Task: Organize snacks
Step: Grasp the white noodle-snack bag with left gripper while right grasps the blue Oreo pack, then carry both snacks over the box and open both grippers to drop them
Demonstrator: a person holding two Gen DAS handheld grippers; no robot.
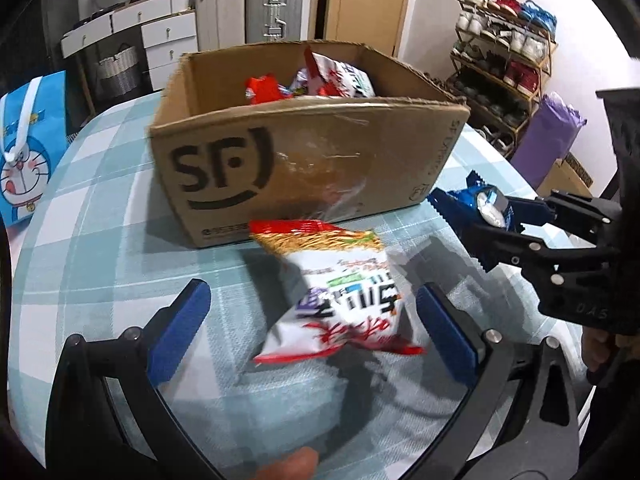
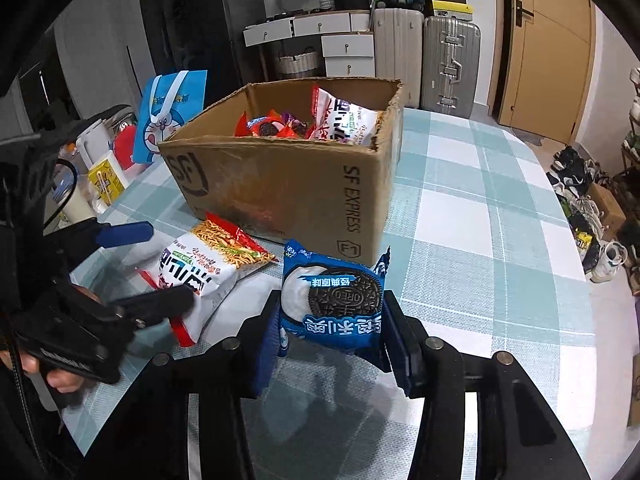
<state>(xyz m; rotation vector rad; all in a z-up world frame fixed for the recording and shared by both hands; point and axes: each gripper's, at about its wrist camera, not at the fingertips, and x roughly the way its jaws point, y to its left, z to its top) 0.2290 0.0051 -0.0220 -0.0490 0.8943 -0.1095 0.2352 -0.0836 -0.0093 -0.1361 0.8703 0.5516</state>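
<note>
Oreo packet, blue with a big black biscuit printed on it, sits pinched between the blue pads of the right gripper; the jaws are closed tight on its lower half and it appears to be raised off the table. From the left wrist view the same packet shows as a crumpled blue bundle in that claw, just beside the near right corner of the cardboard box.

The left gripper stands wide open, its blue pads either side of the noodle snack bag without pressing it. That bag lies on the checked cloth right in front of the box.

To do this step well, I judge the right hand should carry the Oreo packet up over the box's torn rim with room to spare, then let go only once it is above the pile already inside, so it does not catch the edge and slide down outside. The left claw should close across the bag's middle, not on a sealed end, since the air-filled wrapper is slippery and may squirm out.

Writing: "OREO" on the biscuit, with white Chinese characters on the wrapper, upside down in this view. The box carries a black "SF" logo and "SF EXPRESS" down its side. The noodle bag has Chinese lettering I cannot read. A blue Doraemon gift bag stands behind the box.
</note>
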